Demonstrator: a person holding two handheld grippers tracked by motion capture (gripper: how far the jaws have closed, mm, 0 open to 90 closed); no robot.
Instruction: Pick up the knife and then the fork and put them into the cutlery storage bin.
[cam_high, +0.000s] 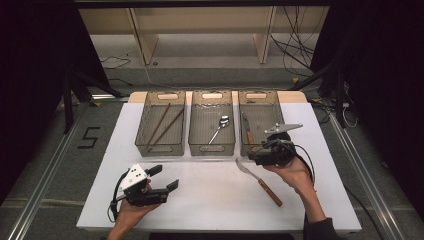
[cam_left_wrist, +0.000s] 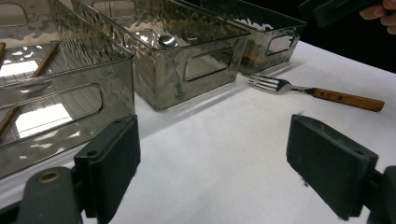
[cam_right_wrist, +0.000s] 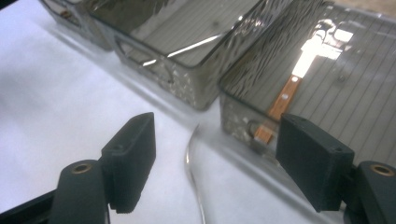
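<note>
The fork (cam_high: 258, 180) lying just below the right gripper (cam_high: 256, 157) has glossy metal tines and a brown, smooth wooden handle. Ahead of that gripper's matt black plastic jaws, the right-hand bin (cam_right_wrist: 322, 79) looks like smoky translucent plastic, its walls rippled and shiny, its floor finely ribbed; the knife (cam_right_wrist: 282, 100) inside it has a wooden handle with metal rivets. Ahead of the left gripper (cam_left_wrist: 212, 172), whose jaw pads are dull and slightly grainy, the tabletop (cam_left_wrist: 224, 158) is matt white, and the middle bin (cam_left_wrist: 187, 60) holds a polished metal spoon (cam_left_wrist: 166, 41).
</note>
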